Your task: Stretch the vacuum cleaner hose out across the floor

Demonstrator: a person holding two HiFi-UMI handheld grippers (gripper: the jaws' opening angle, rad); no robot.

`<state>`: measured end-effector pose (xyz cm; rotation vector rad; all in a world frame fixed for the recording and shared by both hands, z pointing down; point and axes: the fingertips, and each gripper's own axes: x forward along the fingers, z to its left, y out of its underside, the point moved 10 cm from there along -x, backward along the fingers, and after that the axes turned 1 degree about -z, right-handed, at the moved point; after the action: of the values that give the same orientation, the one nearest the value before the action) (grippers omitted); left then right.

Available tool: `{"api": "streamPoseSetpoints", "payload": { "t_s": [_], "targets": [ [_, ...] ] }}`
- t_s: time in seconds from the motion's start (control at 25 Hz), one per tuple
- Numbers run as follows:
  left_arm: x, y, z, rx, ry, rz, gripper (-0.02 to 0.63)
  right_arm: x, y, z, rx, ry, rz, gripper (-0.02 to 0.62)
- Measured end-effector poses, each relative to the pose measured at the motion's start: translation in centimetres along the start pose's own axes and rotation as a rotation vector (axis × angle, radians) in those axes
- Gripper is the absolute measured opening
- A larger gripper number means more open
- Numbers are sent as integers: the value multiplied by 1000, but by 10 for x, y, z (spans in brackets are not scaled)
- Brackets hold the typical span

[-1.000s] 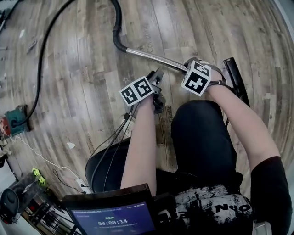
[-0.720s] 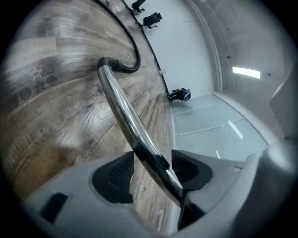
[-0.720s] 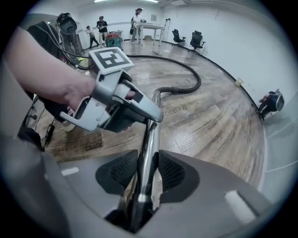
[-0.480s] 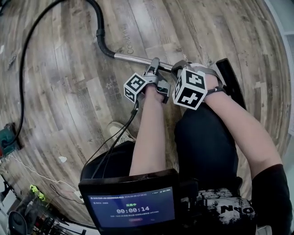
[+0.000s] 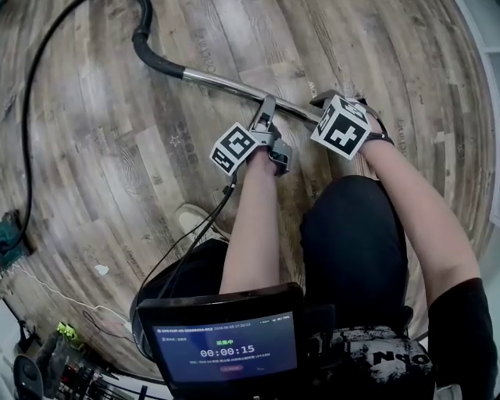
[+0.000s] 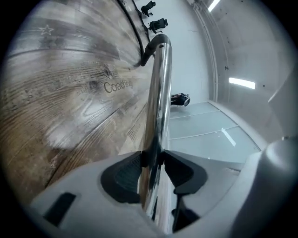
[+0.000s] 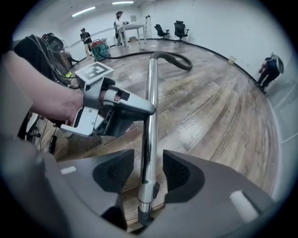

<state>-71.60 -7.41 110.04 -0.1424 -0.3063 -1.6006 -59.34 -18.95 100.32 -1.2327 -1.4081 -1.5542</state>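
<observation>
The vacuum's chrome wand (image 5: 226,84) lies slanted across the wood floor. Its curved black handle joins the black hose (image 5: 141,23), which leaves past the top edge. My left gripper (image 5: 266,116) has just been closing, and its pads press on the wand (image 6: 160,83) in the left gripper view (image 6: 152,160). My right gripper (image 5: 324,101) sits farther right along the wand. Its jaws have just been opening, and in the right gripper view (image 7: 148,169) the wand (image 7: 151,93) runs between them with a gap on each side. The hose (image 7: 177,58) curls off beyond it.
A thin black cable (image 5: 27,117) curves over the floor at the left, toward a green machine (image 5: 6,234). My knees, a shoe (image 5: 191,219) and a tablet (image 5: 223,348) fill the bottom. Far off stand people (image 7: 84,35), a table (image 7: 132,28) and chairs (image 7: 179,28).
My left gripper came in from beside the wand and closed on it. My right gripper slid right along the wand and its jaws spread. The wand and hose shifted up and left in the view.
</observation>
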Motion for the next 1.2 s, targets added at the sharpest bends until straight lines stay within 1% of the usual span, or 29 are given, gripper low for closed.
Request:
{"api": "streamPoseSetpoints", "payload": {
  "t_s": [0.08, 0.12, 0.16, 0.24, 0.28, 0.32, 0.4, 0.48, 0.6, 0.68, 0.76, 0.84, 0.92, 1.04, 1.08, 1.2],
  "targets": [
    [1, 2, -3, -12, 29, -3, 155, 17, 5, 1, -28, -40, 6, 269],
    [2, 4, -6, -19, 47, -5, 155, 26, 7, 1, -37, -55, 21, 288],
    [4, 6, -10, -24, 64, -7, 155, 35, 9, 1, -36, -70, 43, 291],
    [5, 9, -15, -29, 82, -7, 155, 49, 14, 1, -7, -81, 89, 300],
    [5, 10, -16, -28, 82, -5, 155, 52, 15, -1, 9, -70, 107, 193],
    [4, 11, -15, -26, 80, -4, 155, 53, 15, -3, 20, -58, 119, 186],
    [2, 11, -14, -23, 75, -6, 155, 54, 11, -6, 14, -40, 121, 183],
    [1, 11, -13, -24, 72, -11, 155, 54, 11, -5, 17, -39, 120, 181],
    [5, 11, -14, -19, 66, -22, 158, 55, 17, 0, 73, -86, 136, 178],
    [6, 9, -15, -8, 51, -26, 158, 53, 16, 3, 92, -102, 116, 179],
    [9, 3, -16, -14, 38, -50, 163, 48, 9, 6, 90, -108, 70, 183],
    [12, -4, -16, -30, 42, -76, 177, 41, 1, 6, 71, -97, 25, 184],
    [15, -8, -17, -32, 40, -91, 182, 35, -2, 12, 61, -118, 16, 184],
    [17, -14, -19, -30, 32, -103, 162, 26, -4, 19, -26, -102, 8, 184],
    [16, -15, -19, -42, 38, -108, 132, 24, -5, 20, -58, -90, 6, 183],
    [13, -11, -19, -86, 63, -124, 109, 19, -4, 21, -113, -48, 8, 183]
  ]
}}
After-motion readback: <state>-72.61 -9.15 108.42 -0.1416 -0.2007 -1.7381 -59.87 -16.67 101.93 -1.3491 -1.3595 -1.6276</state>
